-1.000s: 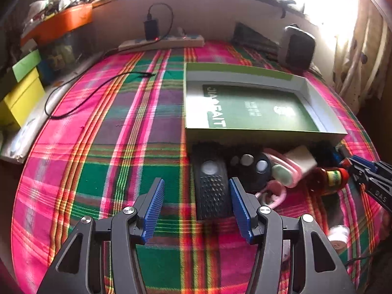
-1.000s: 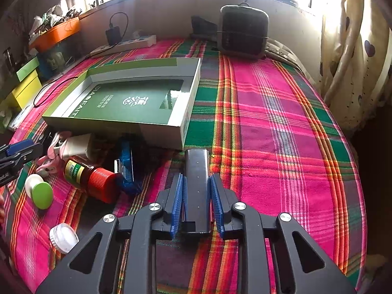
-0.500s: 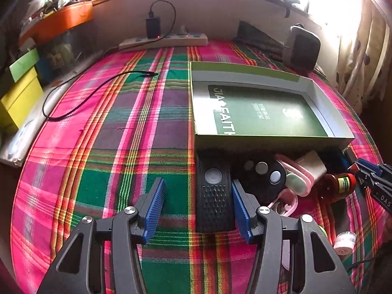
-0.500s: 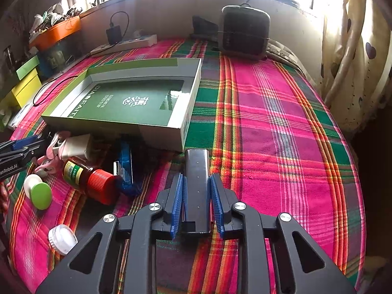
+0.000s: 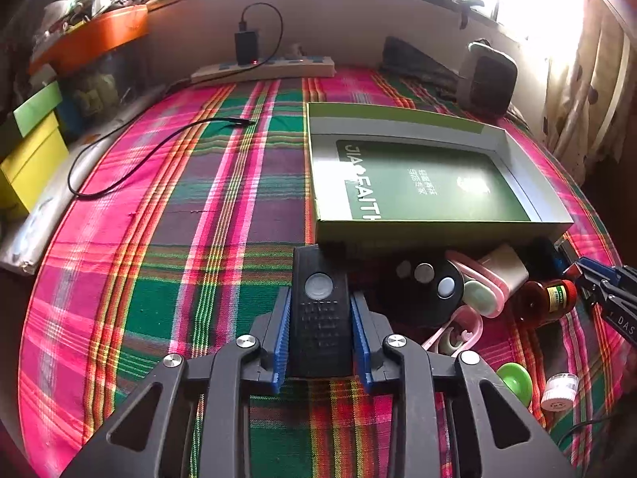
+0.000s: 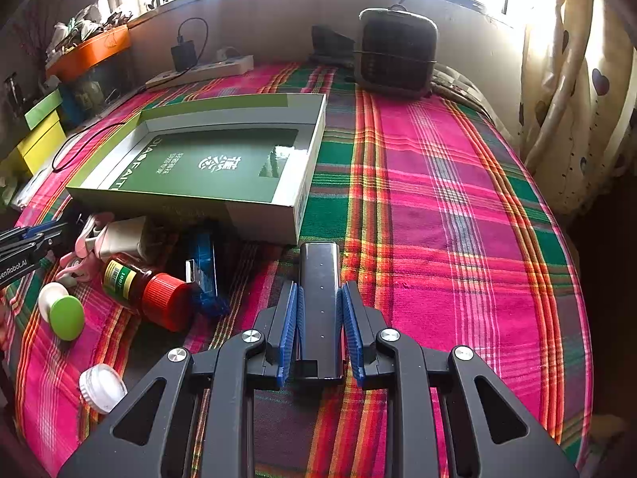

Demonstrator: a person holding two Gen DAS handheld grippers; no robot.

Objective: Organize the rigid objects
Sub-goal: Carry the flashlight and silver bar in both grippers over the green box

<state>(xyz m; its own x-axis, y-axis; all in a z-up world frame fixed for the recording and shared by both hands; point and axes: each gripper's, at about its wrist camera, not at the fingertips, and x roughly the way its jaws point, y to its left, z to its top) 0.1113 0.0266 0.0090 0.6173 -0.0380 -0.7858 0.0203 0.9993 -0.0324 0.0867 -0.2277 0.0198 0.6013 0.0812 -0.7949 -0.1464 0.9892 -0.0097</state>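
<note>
- left wrist view: the left tool (image 5: 320, 338) had just been closing its jaws, and its blue pads sat tight against both sides of a black remote (image 5: 318, 310) with a round button near the top. the remote lay flat on the plaid cloth (image 5: 179, 239), its far end right at the front wall of the green box (image 5: 438, 227).
- the box was open-topped, with only its printed green floor showing inside.
- just right of the remote was the clutter: a round black fob (image 5: 428, 283) with three buttons, a pink case (image 5: 477, 290), a brown bottle (image 5: 545, 302) with a red cap lying on its side, a green lid (image 5: 515, 382) and a small white jar (image 5: 559, 392).
- right wrist view: the right tool (image 6: 320, 330) was narrow, clamped on a slim black bar (image 6: 320, 302) that pointed toward the box's near corner, just short of it.
- left of it lay a blue usb stick (image 6: 203, 271), the bottle, the green lid and a white cap (image 6: 101, 388), all outside the box.
- a dark heater (image 6: 394, 51) stood at the far edge.
</note>
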